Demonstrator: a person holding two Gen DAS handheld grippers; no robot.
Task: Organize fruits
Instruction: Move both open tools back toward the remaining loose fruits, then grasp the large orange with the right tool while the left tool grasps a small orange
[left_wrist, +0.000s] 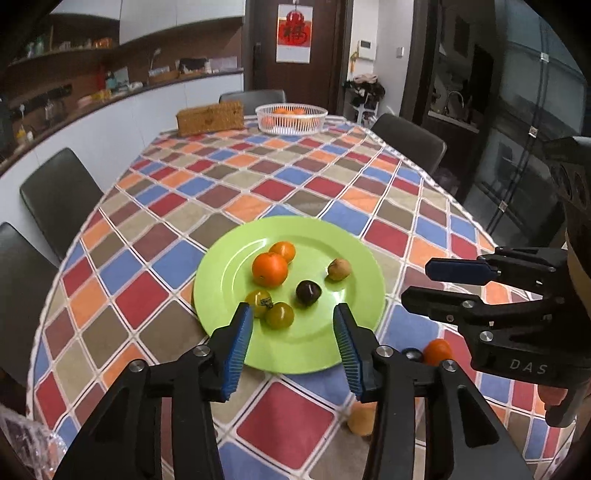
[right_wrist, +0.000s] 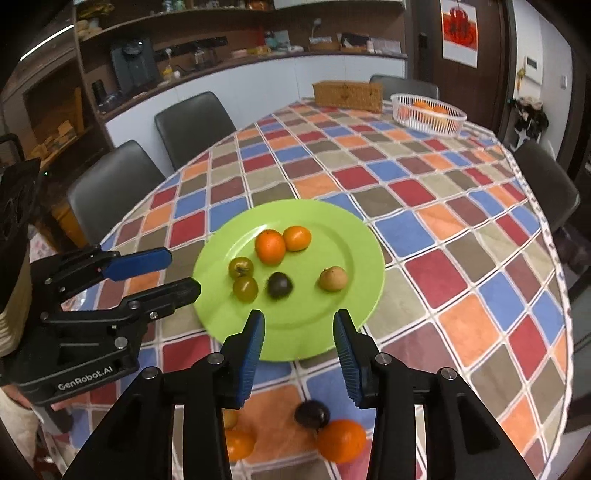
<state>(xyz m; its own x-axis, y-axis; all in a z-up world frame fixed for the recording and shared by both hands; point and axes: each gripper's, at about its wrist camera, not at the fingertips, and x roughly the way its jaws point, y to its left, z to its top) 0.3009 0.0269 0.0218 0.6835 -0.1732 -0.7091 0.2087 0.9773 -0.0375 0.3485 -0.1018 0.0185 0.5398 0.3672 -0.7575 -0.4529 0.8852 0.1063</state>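
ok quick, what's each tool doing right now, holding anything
left tool: open, empty, over the near part of the green plate.
right tool: open, empty, at the plate's near rim.

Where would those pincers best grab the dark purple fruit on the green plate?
Across the round middle of the dark purple fruit, coming down from above. It sits alone on the green plate, with free space on both sides for the open right gripper fingers; the greenish fruits lie further left.

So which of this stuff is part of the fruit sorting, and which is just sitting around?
Job:
green plate
two oranges on it
two green tomatoes
dark fruit
tan fruit
loose orange
loose dark fruit

Lying about:
wicker box
white basket
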